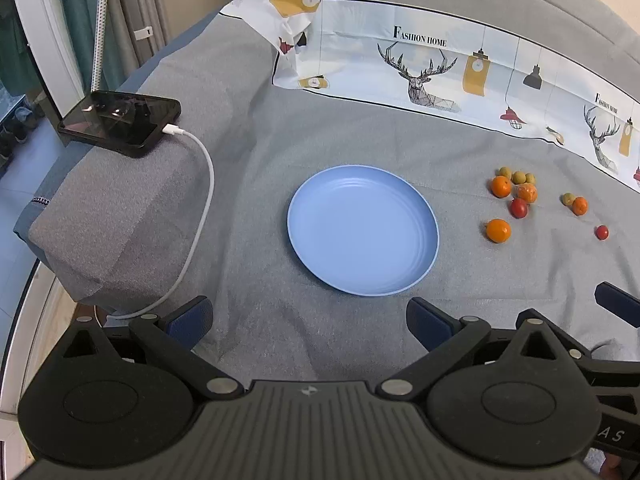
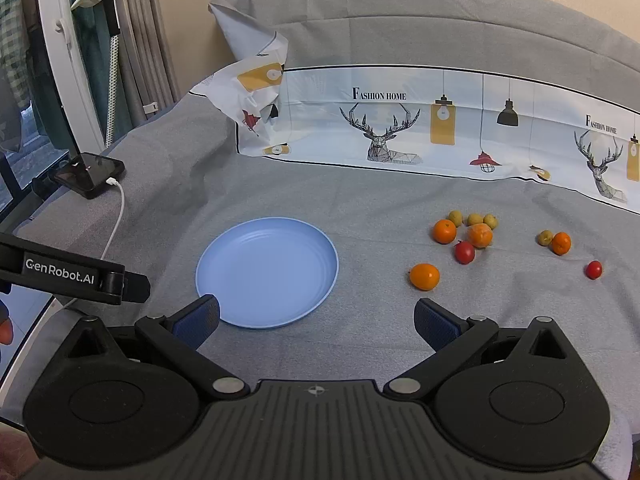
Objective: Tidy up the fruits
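An empty blue plate (image 1: 362,230) (image 2: 267,271) lies on the grey cloth. To its right are several small fruits: oranges, the nearest one (image 1: 498,230) (image 2: 425,276), red ones (image 1: 519,208) (image 2: 464,252) and yellow-green ones (image 1: 519,177) (image 2: 475,219). My left gripper (image 1: 308,318) is open, hovering just in front of the plate, nothing between its fingers. My right gripper (image 2: 318,320) is open too, near the plate's front right edge, short of the nearest orange. The right gripper's finger (image 1: 618,304) shows at the right edge of the left wrist view.
A black phone (image 1: 119,122) (image 2: 89,173) with a white charging cable (image 1: 204,208) rests on a grey cushion at the left. A printed cloth with deer and lamps (image 1: 440,68) (image 2: 400,120) runs along the back. The left gripper's body (image 2: 72,276) juts in at the left.
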A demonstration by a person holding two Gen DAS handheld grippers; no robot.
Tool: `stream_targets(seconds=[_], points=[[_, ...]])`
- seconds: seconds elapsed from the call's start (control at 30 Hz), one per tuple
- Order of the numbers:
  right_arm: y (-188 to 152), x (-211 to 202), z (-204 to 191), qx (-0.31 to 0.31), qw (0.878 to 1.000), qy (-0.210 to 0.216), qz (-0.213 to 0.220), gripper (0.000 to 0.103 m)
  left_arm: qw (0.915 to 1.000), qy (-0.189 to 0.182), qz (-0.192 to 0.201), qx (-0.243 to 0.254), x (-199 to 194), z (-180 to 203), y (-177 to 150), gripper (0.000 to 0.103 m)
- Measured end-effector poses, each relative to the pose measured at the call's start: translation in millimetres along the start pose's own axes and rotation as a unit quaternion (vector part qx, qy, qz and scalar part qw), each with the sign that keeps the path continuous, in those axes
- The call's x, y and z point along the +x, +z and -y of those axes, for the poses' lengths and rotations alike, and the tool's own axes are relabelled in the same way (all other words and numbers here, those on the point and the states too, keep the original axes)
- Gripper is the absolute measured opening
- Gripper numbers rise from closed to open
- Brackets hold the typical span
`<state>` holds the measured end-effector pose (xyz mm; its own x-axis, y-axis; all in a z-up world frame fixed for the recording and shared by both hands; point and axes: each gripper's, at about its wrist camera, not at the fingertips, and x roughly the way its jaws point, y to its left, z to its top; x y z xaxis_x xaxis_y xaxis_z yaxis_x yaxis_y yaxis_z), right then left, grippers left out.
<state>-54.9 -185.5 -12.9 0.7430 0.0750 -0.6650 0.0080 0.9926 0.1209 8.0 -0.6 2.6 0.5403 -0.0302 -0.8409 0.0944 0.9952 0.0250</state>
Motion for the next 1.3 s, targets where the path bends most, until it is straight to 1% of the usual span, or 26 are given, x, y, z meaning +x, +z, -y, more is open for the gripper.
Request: stream_targets(seconds=[0.47, 0.63, 0.87, 1.0, 1.1, 1.3], points=[[0.9, -0.4, -0.8, 0.002, 1.0, 0.003, 0.002, 0.103, 1.0, 0.002, 0.001, 0.004, -2.5, 3.8, 1.0, 0.103], [0.4, -1.8, 1.7, 0.01, 1.0, 0.006, 0.009, 0.103, 0.9999, 0.003, 0.001, 0.011, -3.0, 7.3, 4.4, 0.103], [-1.8, -3.5, 14.8, 0.028, 0.999, 0.009, 0.024, 0.103, 0.9999, 0.001, 0.0, 0.016, -0.4, 17.1, 9.8, 0.103], [-2.3, -5.9, 30.3, 0.051, 0.998, -0.007, 0.041, 0.103, 0.9994, -0.002, 0.006, 0.034, 3.3, 35.4, 13.5, 0.103], [-3.6, -7.1, 48.6, 0.069, 0.996, -0.032, 0.054, 0.103, 0.9987, -0.011, 0.01, 0.048, 7.0, 54.2, 17.2, 0.103], [-7.7, -5.0, 85.8, 0.097, 0.99, -0.086, 0.063, 0.103, 0.9967, -0.035, 0.02, 0.07, 18.5, 95.9, 27.9, 0.103]])
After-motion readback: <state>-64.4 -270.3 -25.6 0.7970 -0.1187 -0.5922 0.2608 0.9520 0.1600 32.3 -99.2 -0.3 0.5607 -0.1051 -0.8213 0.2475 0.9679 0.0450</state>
